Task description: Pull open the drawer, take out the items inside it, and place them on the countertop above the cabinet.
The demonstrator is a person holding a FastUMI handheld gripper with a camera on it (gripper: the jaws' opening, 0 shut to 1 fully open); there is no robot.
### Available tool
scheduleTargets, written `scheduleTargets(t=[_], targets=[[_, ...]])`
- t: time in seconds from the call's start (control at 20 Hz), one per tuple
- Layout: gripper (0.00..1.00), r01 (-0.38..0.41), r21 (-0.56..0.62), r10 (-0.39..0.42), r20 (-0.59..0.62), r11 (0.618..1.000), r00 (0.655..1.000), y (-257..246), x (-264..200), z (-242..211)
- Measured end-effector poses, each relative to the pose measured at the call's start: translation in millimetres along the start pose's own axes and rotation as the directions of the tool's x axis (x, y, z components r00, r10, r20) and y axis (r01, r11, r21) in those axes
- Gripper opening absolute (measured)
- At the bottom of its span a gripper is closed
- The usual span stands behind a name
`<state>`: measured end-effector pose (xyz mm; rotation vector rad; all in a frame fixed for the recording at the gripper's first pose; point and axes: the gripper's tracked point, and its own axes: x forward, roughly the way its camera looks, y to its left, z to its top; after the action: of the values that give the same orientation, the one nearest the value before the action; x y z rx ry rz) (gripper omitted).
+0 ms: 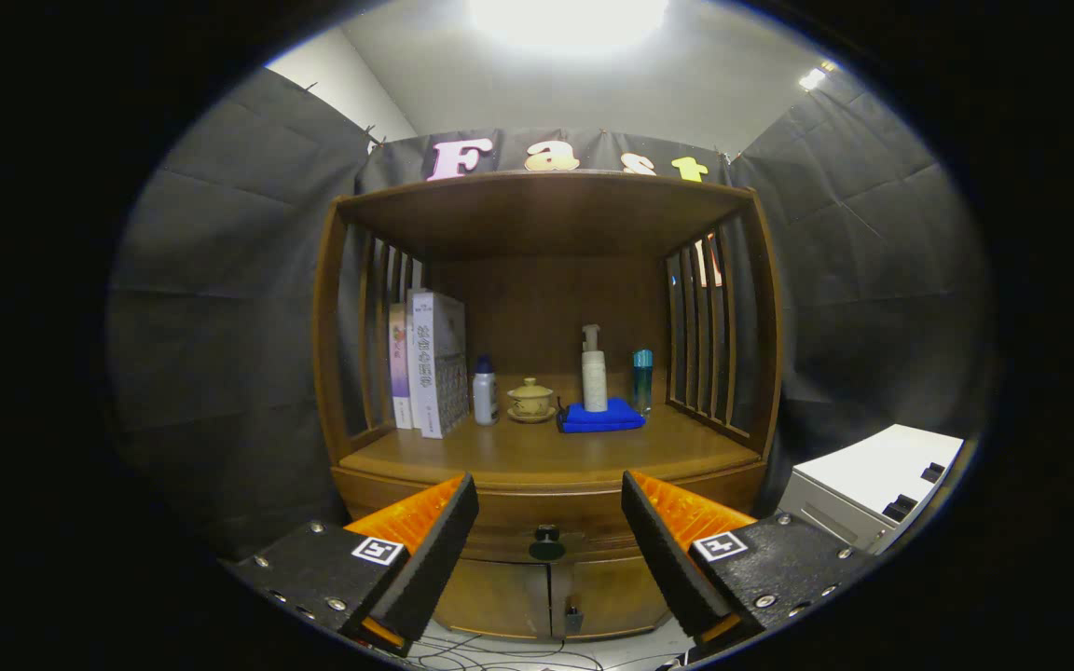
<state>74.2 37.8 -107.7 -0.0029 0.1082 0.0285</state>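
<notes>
Wooden and dark-stained, the cabinet (546, 485) stands against the booth's black cloth wall, its drawer (546, 522) closed beneath the countertop (537, 452), with a round dark knob (547, 540) at the middle of the drawer front. The hand-held gripper (549, 499) faces the cabinet with its fingers (434, 550) spread wide and gripping nothing; the knob sits in the gap between the two fingertips, a little ahead of them and not touched by either. On the countertop, under the cabinet's upper shelf, several books (430, 362) stand upright at the left, next to a small white bottle with a blue cap (485, 391). A lidded ceramic cup on a saucer (530, 401) sits near the centre. Beside it, a white pump bottle (594, 371) rests on a folded blue cloth (602, 417), with a teal bottle (642, 380) just to its right. A white box-like unit (873, 485) stands off to the cabinet's right.
</notes>
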Motion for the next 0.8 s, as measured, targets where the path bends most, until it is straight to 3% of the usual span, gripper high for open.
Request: scheduleTargets(t=[0.3,0.8], targets=[[0.97,0.042,-0.040,-0.044,-0.072,0.998,0.996,-5.5,43.6,-62.8],[0.97,0.033,0.003,-0.031,-0.222,0.999,0.975,8.0,97.0,-140.6]])
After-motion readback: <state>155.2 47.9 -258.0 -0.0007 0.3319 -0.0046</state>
